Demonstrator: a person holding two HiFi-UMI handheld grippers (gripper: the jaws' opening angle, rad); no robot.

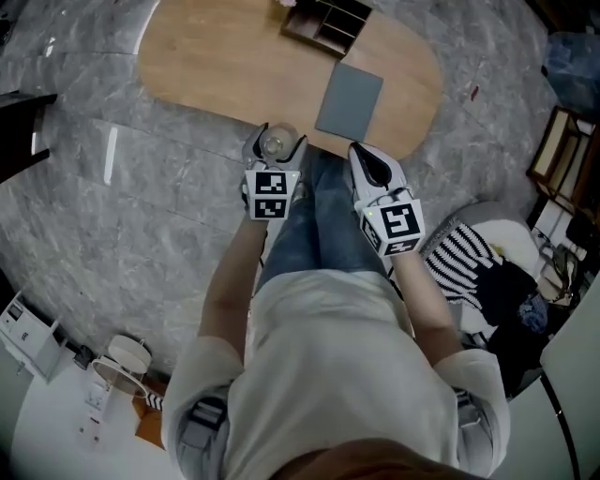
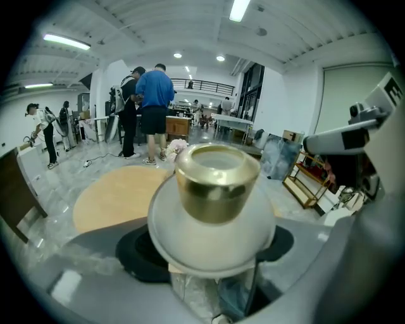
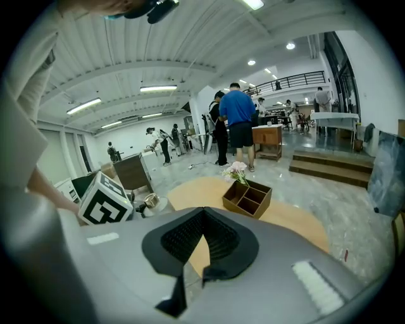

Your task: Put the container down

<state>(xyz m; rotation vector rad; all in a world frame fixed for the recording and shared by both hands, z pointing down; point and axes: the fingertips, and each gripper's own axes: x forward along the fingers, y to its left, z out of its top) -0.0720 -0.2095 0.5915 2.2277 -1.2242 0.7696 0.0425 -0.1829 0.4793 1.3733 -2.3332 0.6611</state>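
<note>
My left gripper (image 1: 274,150) is shut on the container (image 1: 275,142), a round frosted jar with a gold neck, and holds it in the air just off the near edge of the oval wooden table (image 1: 225,66). In the left gripper view the container (image 2: 215,190) fills the middle, with the black pads (image 2: 136,253) against its sides. My right gripper (image 1: 373,161) hovers beside it over the table's near edge, shut and empty. In the right gripper view its pads (image 3: 183,237) meet at the tip.
On the table lie a grey mat (image 1: 349,99) and a wooden compartment box (image 1: 328,21) with flowers (image 3: 237,171). A seat with striped cloth (image 1: 464,258) stands at the right, a wooden rack (image 1: 562,155) beyond it. Several people (image 2: 155,101) stand far off.
</note>
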